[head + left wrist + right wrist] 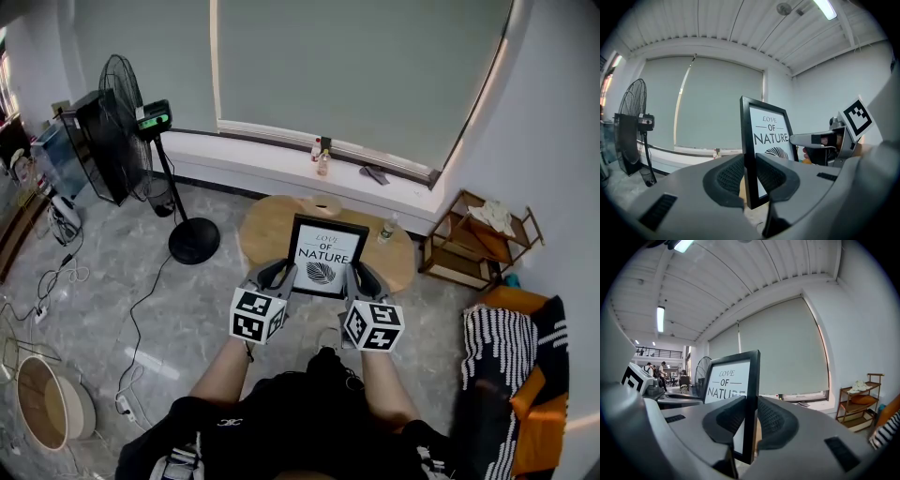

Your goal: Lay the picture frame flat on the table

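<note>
Round table (pixel 262 234) | one picture frame (pixel 323 255), upright | left claw (pixel 750 176) pinching it | right claw (pixel 751 416) pinching it

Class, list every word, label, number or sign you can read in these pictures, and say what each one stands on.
"LOVE OF NATURE": on the print in the picture frame.
Square markers on the left tool and right tool: black-and-white patterns, no words.
Labels on the bottles on the windowsill: too small to read.
</note>
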